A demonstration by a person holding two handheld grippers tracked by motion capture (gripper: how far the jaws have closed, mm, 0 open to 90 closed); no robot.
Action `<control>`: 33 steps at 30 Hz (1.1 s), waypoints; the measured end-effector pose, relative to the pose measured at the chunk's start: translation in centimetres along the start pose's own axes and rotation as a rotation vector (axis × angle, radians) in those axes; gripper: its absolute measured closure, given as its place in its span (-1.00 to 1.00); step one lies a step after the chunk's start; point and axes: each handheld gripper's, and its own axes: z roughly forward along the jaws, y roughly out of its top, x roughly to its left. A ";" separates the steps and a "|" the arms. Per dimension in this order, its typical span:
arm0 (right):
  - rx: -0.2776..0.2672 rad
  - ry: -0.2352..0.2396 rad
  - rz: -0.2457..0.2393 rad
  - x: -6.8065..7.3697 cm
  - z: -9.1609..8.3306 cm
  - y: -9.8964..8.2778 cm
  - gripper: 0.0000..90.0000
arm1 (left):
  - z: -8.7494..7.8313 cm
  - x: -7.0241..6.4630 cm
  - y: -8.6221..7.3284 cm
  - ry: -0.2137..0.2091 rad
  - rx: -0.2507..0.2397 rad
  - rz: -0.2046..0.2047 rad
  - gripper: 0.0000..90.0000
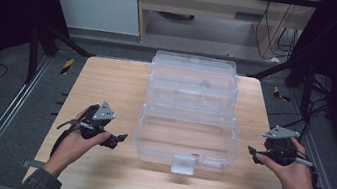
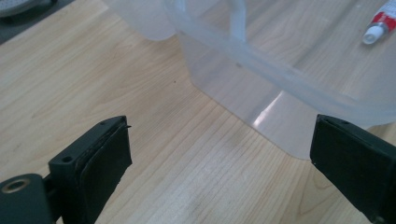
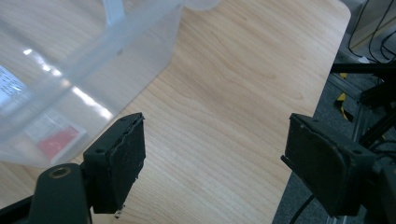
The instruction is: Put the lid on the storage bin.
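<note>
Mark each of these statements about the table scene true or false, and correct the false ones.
1. The clear plastic box stands between the two grippers. True.
2. The left gripper is shut on the box. False: its fingers stand apart over bare table, beside the box wall.
3. A small white tube with a red band lies inside the box. True.
4. The right gripper holds a red label. False: nothing is between its fingers; the label is inside the box.
5. The box has its lid shut. False: the lid is open.

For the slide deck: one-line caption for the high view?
Left tool and right tool, both open, flank a clear plastic organizer box on a wooden table.
</note>
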 end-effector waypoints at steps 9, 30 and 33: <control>0.003 0.025 -0.111 -0.5 -2.6 4.3 -0.45 | -1.5 -1.4 2.8 -0.053 -0.029 0.111 -0.92; -0.013 0.170 -0.349 0.2 -4.6 14.5 0.04 | -1.1 -5.2 8.4 -0.185 -0.002 0.290 -0.93; -0.005 0.175 -0.395 0.6 -4.1 15.8 0.06 | -0.3 -5.4 8.7 -0.209 0.019 0.305 -0.93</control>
